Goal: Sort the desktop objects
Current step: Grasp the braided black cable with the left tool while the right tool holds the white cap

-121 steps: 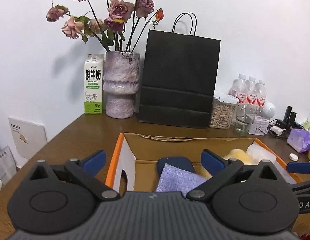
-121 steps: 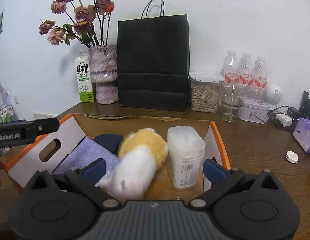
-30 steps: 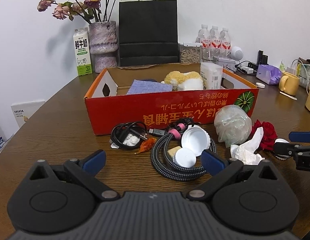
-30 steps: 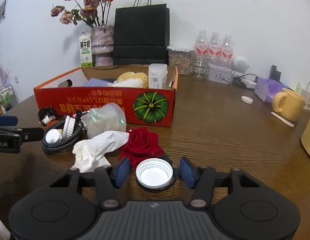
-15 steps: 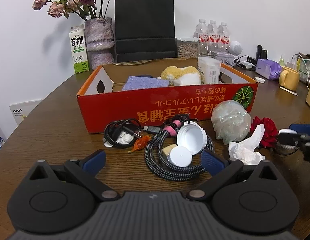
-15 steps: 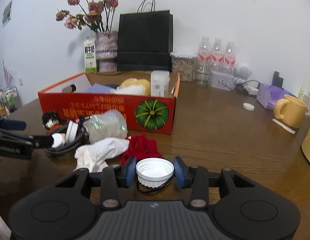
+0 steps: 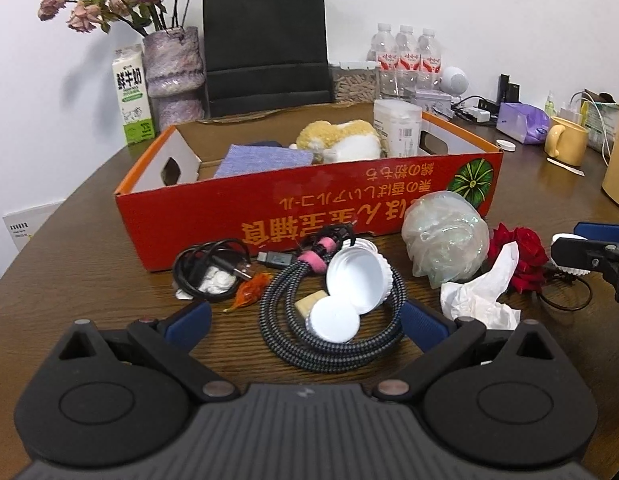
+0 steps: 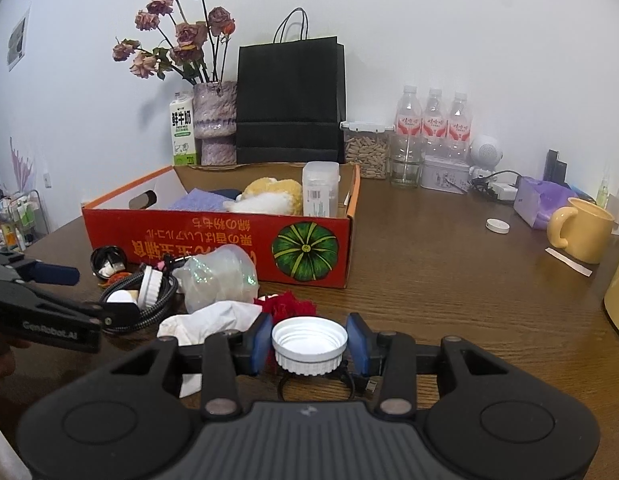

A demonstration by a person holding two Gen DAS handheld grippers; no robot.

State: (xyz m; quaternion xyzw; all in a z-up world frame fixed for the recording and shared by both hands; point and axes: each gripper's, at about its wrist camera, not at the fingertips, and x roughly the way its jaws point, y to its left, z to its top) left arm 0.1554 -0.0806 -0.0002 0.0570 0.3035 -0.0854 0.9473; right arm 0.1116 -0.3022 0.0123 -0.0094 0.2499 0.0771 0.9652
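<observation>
Right tongs clamp cap; bare table rightward.

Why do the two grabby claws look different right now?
The right gripper is shut on a white lid; the left gripper is open and holds nothing. The right one is narrow; the left one spreads wide by the coiled cable. Both have blue pads.

Red box, white caps, dark wood

Red box with green pumpkin print; white ribbed cap; red rose; black-grey braided cable; brown worktop.
</observation>
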